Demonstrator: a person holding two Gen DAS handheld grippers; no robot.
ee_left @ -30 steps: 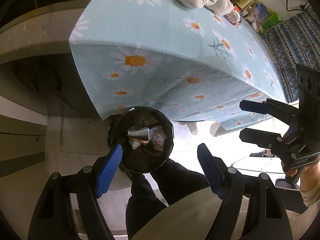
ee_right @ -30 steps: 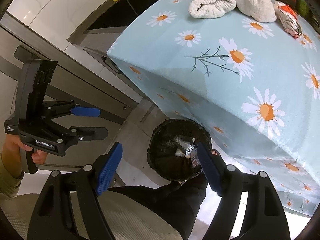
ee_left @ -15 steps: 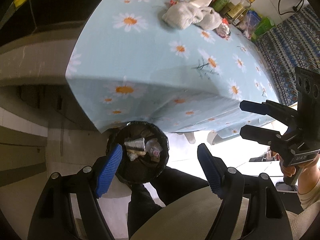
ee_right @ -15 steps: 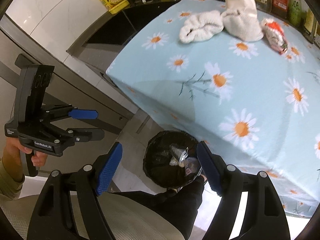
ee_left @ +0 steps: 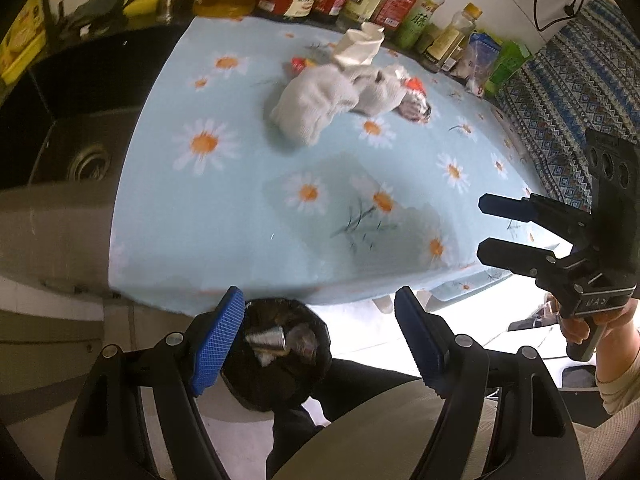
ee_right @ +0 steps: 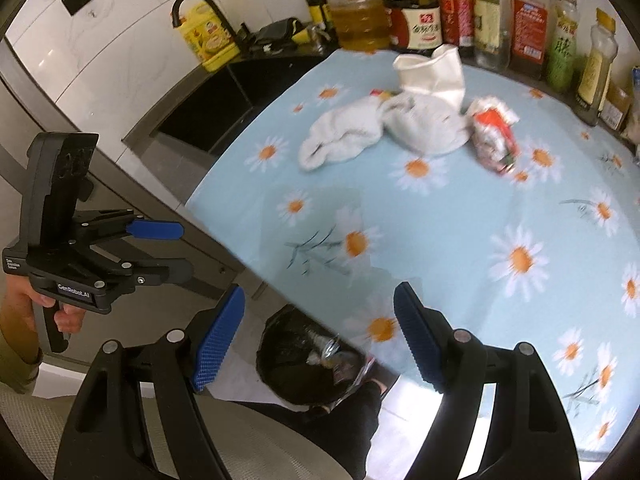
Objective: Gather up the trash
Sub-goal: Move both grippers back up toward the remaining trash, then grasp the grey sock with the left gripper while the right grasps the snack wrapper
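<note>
Bin [ee_right: 280, 376] contents blurred — wrapper [ee_right: 494, 140] label unreadable.

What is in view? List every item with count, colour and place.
Tablecloth: one, light blue with daisies, over the table.
Socks: two, white, far middle of the table.
Paper cup: one, white, crushed, behind the socks.
Wrapper: one, red and silver, crumpled, right of the socks.
Red scrap: one, behind the socks, partly hidden.
Bottles: a row, mixed colours, along the far edge; count unclear.
Bin: one, black liner, on the floor below the near table edge, trash inside.
Sink: one, dark, left of the table.
Left hand-held gripper: black with blue pads, open, empty.
Right hand-held gripper: same, open, empty.
</note>
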